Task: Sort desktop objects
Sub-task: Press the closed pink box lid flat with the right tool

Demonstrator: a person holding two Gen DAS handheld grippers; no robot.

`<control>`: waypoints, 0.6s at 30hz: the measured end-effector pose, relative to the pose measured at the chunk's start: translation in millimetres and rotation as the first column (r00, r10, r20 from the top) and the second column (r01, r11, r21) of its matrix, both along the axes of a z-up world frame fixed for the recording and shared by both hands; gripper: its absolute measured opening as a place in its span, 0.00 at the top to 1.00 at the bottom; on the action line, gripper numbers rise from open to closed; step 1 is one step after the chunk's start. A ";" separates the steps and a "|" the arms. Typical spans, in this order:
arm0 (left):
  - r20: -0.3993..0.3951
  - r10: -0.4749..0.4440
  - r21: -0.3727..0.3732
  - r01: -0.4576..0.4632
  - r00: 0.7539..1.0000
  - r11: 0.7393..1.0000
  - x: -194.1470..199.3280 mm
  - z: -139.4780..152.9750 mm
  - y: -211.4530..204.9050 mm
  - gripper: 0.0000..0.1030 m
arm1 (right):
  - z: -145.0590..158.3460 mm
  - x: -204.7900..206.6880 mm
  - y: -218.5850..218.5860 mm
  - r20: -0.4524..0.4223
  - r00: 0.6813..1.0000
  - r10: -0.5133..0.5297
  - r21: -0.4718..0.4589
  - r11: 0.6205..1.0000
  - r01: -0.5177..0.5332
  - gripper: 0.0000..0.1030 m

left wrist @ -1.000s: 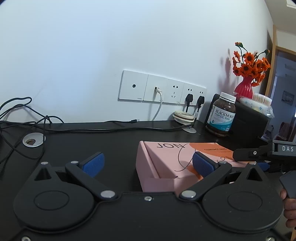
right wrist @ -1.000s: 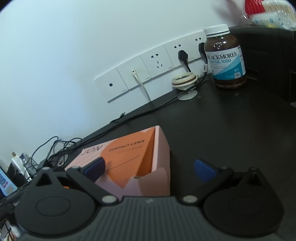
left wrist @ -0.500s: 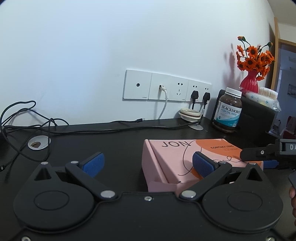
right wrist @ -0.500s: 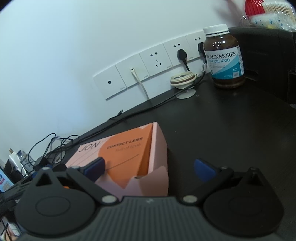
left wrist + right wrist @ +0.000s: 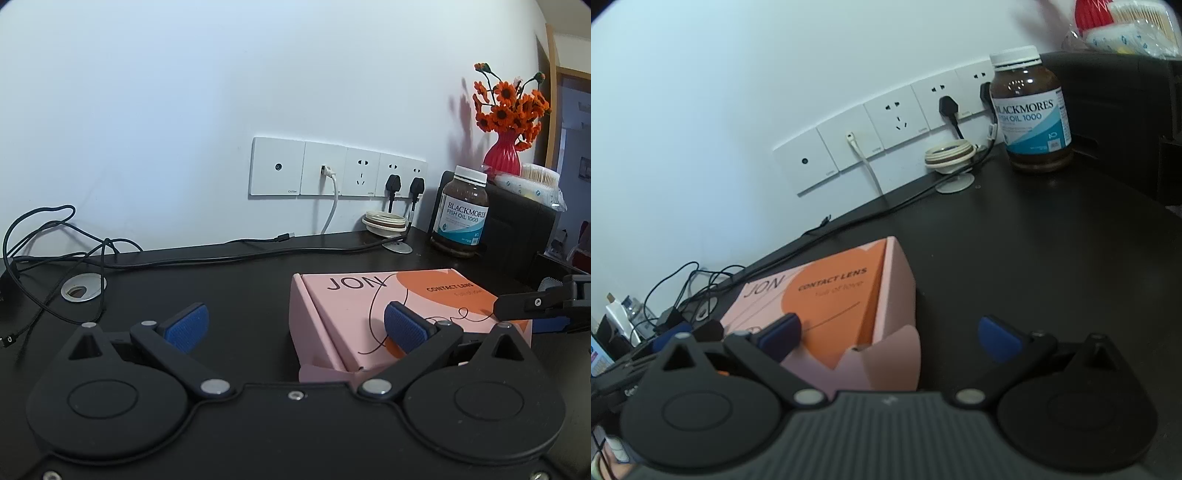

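A pink and orange contact lens box lies flat on the black desk. My left gripper is open at the box's left end. Its right finger is over the lid and its left finger is over bare desk. In the right wrist view the box has its right end between the fingers of my open right gripper. That gripper's tip shows by the box's far right corner in the left wrist view. Neither gripper holds anything.
A brown fish oil bottle stands at the back right beside a black cabinet carrying a red vase of orange flowers. Stacked tape rolls sit under the wall sockets. Tangled cables and a desk grommet lie at the left.
The left wrist view has levelled and drawn back a little, so the box and bottle sit further right. The right wrist view is almost unchanged. Both grippers have stayed open.
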State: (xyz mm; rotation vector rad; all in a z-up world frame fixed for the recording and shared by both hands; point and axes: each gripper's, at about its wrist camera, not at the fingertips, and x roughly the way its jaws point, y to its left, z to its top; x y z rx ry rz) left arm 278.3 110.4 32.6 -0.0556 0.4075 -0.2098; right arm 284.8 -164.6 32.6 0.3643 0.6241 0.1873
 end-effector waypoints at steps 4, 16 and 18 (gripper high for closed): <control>-0.001 0.000 0.011 0.000 1.000 1.000 0.3 -0.7 -1.0 0.00 | -1.7 -1.0 -0.3 -0.001 1.000 0.001 -0.002 1.000 -0.001 0.01; 0.001 0.000 0.050 0.000 1.000 0.999 0.1 -3.5 -4.8 0.00 | -8.3 0.8 -2.4 -0.012 1.000 0.014 0.010 1.000 -0.014 0.01; -0.001 -0.001 0.055 0.002 1.000 0.998 0.3 -4.1 -5.1 0.00 | -9.0 0.7 -2.1 -0.010 1.000 0.016 0.006 1.000 -0.016 0.01</control>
